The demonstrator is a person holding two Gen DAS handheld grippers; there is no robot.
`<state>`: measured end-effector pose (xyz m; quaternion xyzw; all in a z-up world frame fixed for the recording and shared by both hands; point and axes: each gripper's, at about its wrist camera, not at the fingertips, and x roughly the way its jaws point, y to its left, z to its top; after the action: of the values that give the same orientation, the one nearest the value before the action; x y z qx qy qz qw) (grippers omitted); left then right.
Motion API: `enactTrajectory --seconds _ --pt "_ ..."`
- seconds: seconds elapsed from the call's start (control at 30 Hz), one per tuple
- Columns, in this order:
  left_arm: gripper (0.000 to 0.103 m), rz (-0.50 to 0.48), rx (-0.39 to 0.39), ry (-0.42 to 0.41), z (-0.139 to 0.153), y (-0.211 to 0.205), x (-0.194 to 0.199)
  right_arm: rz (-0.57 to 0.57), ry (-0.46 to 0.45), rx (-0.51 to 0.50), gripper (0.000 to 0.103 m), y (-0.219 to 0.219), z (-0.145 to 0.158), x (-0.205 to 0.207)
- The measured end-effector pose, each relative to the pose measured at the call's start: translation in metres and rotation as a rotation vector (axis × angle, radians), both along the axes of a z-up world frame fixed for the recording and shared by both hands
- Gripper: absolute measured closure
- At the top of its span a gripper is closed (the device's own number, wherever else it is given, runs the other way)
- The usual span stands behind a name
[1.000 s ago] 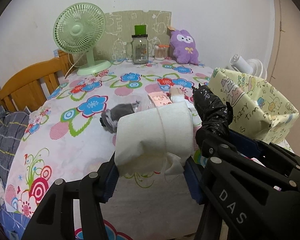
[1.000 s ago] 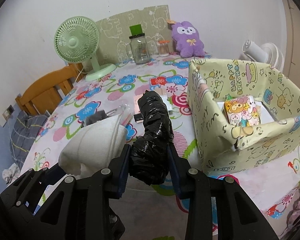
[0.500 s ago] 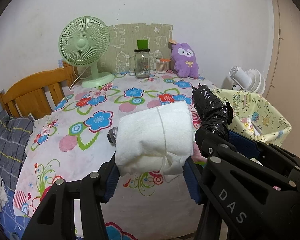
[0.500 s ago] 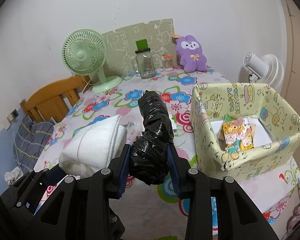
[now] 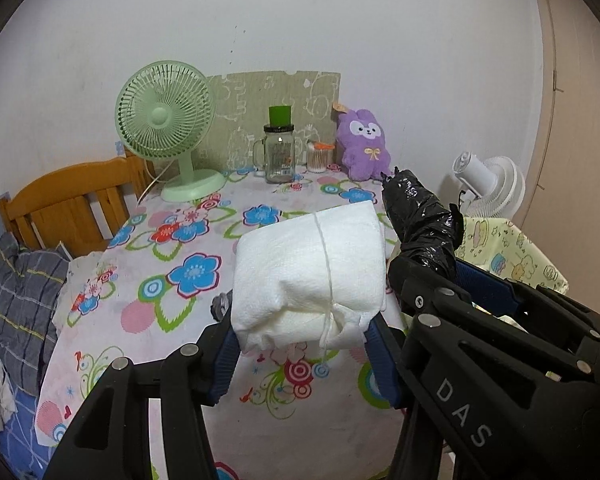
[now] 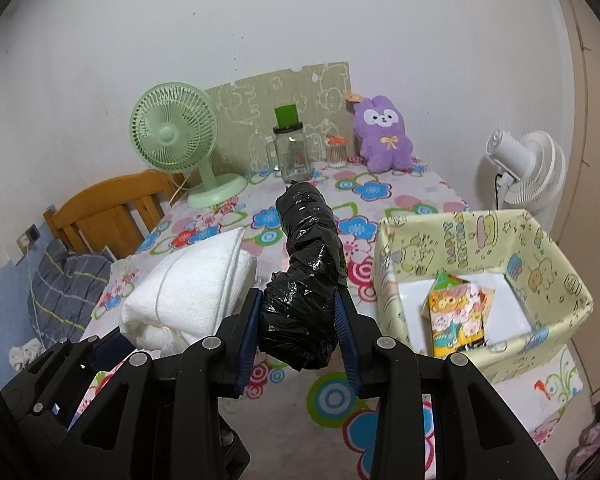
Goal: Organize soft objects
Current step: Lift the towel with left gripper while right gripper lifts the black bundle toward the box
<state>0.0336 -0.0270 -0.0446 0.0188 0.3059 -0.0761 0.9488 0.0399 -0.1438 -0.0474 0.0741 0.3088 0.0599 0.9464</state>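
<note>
My left gripper (image 5: 302,338) is shut on a white folded towel bundle (image 5: 308,276) tied with string, held above the near part of the floral table (image 5: 172,280). My right gripper (image 6: 298,322) is shut on a black plastic-wrapped roll (image 6: 308,260), held beside the towel bundle (image 6: 192,292), which sits to its left. The black roll also shows in the left wrist view (image 5: 422,216). A yellow paper-covered box (image 6: 540,264) stands at the table's right, with a colourful packet (image 6: 456,316) inside.
A green fan (image 5: 168,128), a glass jar (image 5: 280,156), a cotton-swab cup (image 5: 320,156) and a purple plush bunny (image 5: 364,148) stand at the back. A white fan (image 6: 528,168) is off the table at right. A wooden chair (image 5: 68,208) is at left.
Both grippers have risen and pulled back from the table with their loads; the table and box now look lower and farther. The grey item on the table is mostly hidden behind the towel.
</note>
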Motion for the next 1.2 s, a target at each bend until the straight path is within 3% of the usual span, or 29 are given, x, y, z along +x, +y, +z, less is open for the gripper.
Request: enactTrajectory --seconds 1.2 --pt "0.046 -0.107 -0.016 -0.04 0.017 -0.085 0.023 -0.078 -0.043 -0.01 0.064 -0.086 0.018 0.016"
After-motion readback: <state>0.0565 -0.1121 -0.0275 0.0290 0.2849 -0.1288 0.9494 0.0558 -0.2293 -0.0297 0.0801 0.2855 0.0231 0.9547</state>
